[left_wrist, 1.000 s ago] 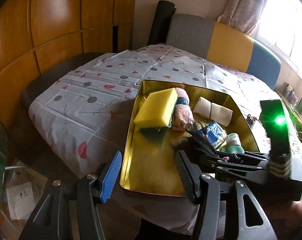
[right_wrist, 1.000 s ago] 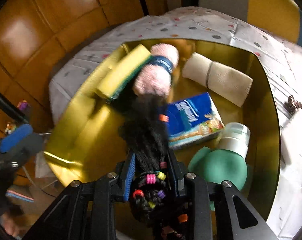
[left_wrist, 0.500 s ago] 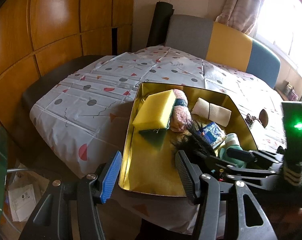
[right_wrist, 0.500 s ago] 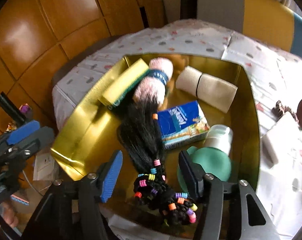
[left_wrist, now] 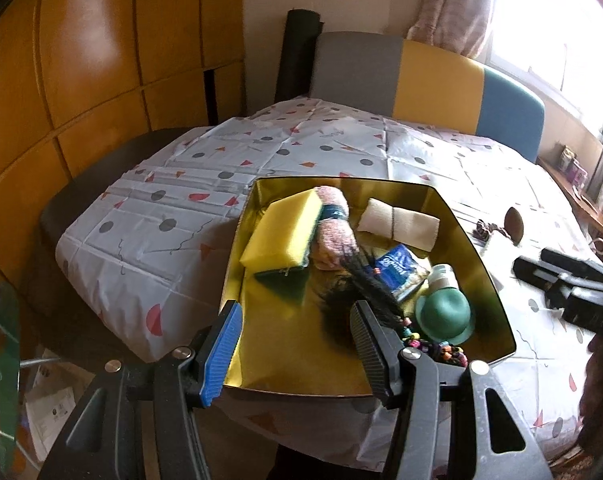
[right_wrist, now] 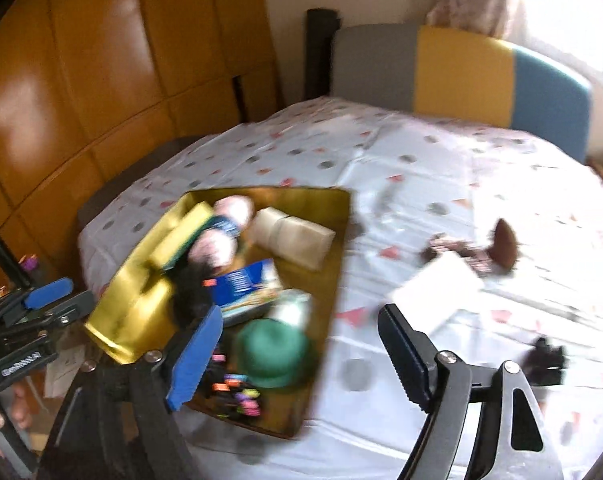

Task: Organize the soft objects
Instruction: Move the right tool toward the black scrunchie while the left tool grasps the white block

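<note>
A gold tray (left_wrist: pixel 497 288) (right_wrist: pixel 337 256) on the table holds a yellow sponge (left_wrist: pixel 281 236), a pink yarn ball (left_wrist: pixel 335 236), a beige rolled cloth (left_wrist: pixel 401 226), a blue tissue pack (left_wrist: pixel 397 264), a green soft cap (left_wrist: pixel 445 314) and a black hair braid with coloured beads (left_wrist: pixel 365 280) (right_wrist: pixel 229 388). My left gripper (left_wrist: pixel 297 350) is open and empty at the tray's near edge. My right gripper (right_wrist: pixel 297 354) is open and empty, above the tray's right side. A white pad (right_wrist: pixel 437 292) and a brown item (right_wrist: pixel 505 246) lie on the cloth right of the tray.
The table wears a white patterned cloth (left_wrist: pixel 173 216). A grey, yellow and blue seat back (left_wrist: pixel 421 80) stands behind it, wooden panels (left_wrist: pixel 81 60) to the left. A small dark object (right_wrist: pixel 545 360) lies near the right edge.
My right gripper opened, let go of the black braid into the tray, then pulled back and swung to the right. My left gripper stayed open and nearly still.
</note>
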Tool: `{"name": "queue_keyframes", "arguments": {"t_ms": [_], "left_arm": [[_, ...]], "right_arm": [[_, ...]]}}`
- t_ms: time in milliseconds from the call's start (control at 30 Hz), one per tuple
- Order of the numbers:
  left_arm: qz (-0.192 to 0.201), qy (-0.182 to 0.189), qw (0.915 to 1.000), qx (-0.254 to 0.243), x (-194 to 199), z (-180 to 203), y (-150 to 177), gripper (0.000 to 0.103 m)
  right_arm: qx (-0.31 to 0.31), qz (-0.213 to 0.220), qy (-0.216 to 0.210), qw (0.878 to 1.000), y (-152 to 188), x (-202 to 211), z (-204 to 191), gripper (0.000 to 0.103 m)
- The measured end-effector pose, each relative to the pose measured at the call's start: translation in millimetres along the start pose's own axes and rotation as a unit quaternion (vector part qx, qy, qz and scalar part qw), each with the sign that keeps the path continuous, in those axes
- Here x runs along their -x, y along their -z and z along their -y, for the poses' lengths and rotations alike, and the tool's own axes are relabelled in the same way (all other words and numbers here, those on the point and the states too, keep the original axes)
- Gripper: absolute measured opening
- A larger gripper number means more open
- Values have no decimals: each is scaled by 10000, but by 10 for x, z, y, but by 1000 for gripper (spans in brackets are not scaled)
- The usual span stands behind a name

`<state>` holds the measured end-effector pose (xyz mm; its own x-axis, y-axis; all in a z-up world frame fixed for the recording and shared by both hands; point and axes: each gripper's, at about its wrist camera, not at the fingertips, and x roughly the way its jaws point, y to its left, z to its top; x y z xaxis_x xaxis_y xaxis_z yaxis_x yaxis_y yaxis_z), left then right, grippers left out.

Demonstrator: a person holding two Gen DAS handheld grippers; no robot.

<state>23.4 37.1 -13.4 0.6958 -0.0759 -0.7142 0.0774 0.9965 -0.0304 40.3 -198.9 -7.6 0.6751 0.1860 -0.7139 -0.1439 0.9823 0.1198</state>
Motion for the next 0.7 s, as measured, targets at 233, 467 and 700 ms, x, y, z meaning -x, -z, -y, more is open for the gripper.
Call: {"name": "queue_keyframes", "arguments": {"t_ms": [233, 467, 700], "left_arm": [[31, 75, 9997, -237, 30, 182, -35, 57], [32, 159, 9986, -503, 26, 410, -91, 57], [-36, 335, 9973, -655, -30, 672, -182, 57]], "right_arm": [[-404, 187, 691, 9966, 28, 236, 701, 88], [-966, 230, 1502, 9837, 160, 351, 1539, 90], [-2315, 99, 2478, 9407, 566, 445, 2480, 90]]}}
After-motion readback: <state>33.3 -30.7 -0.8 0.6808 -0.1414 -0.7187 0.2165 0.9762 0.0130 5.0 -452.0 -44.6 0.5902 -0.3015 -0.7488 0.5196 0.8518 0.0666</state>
